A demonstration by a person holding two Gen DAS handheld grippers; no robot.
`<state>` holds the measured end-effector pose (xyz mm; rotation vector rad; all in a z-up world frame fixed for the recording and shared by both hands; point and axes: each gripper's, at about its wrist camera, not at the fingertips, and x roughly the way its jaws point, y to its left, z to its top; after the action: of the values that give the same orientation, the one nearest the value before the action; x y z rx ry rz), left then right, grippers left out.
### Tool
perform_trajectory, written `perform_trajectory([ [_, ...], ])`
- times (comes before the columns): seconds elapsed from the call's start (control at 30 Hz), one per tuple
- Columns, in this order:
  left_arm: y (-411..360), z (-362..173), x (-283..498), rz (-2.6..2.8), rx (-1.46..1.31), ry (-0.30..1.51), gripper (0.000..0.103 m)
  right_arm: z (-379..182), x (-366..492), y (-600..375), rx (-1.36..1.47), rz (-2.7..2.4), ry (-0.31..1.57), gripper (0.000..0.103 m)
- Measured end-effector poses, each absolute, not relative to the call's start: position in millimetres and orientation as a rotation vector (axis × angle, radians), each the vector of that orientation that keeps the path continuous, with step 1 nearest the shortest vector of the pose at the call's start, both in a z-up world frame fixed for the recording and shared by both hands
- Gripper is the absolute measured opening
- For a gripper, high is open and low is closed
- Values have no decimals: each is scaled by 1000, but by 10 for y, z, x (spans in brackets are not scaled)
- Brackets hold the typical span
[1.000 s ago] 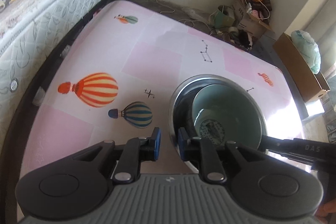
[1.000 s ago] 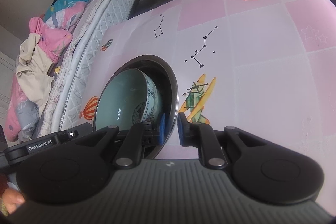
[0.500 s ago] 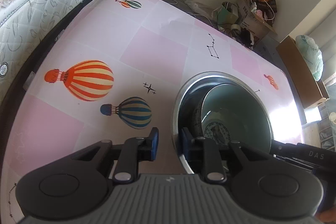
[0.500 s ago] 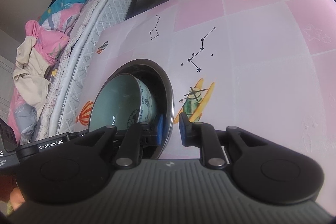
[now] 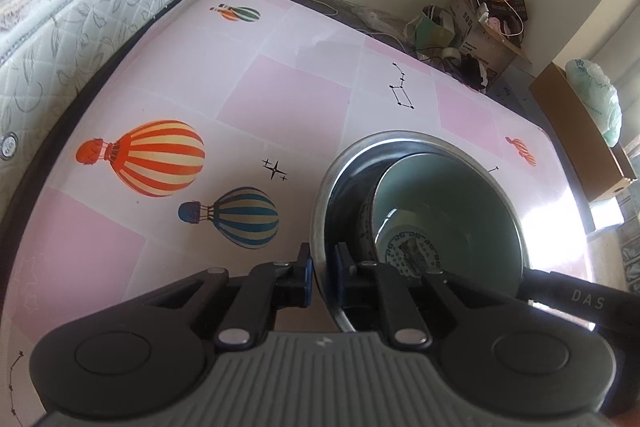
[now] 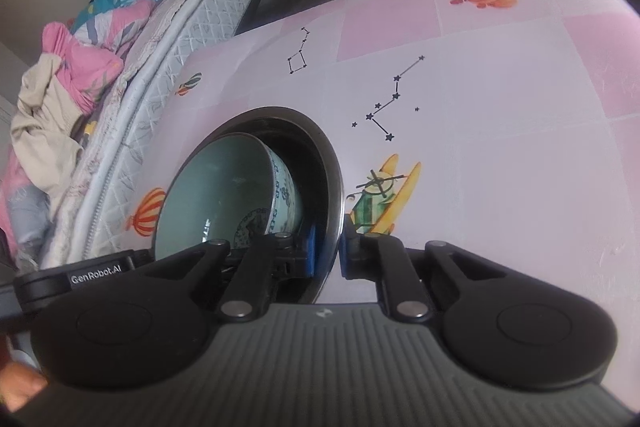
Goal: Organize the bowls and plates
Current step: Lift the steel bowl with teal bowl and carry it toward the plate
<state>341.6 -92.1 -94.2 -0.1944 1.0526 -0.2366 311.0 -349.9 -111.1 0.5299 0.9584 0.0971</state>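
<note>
Steel basin with the teal bowl inside is pinched at its rim by left gripper and right gripper, both clamped tight.

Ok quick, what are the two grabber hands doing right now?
Left gripper: shut on the rim of the metal bowl, which holds the teal ceramic bowl.
Right gripper: shut on the metal bowl's opposite rim.

Right gripper clamps steel bowl's rim, celadon bowl inside.
</note>
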Motion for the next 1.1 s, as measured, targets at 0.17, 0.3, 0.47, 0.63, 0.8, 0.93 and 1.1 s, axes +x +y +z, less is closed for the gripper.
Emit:
perform_trajectory([
  [0.17, -928, -929, 3403, -231, -190, 1047, 12, -1077, 3078, -3435, 466, 88, 939, 11],
  [0.3, -920, -882, 3373, -232, -185, 1028, 12, -1032, 3058, -3398, 444, 86, 920, 12],
  [0.47, -917, -827, 3351, -235, -178, 1011, 12, -933, 3057, -3383, 423, 88, 903, 12],
  [0.63, -919, -786, 3331, -238, -174, 1001, 13, -898, 3032, -3377, 406, 89, 896, 12],
  [0.8, -911, -695, 3286, -244, -176, 980, 13, -829, 2994, -3379, 403, 92, 881, 12],
  [0.93, -898, -587, 3229, -249, -178, 959, 13, -736, 2949, -3392, 399, 95, 866, 12],
  [1.1, -889, -438, 3112, -260, -186, 939, 13, -562, 2828, -3386, 392, 95, 848, 13],
])
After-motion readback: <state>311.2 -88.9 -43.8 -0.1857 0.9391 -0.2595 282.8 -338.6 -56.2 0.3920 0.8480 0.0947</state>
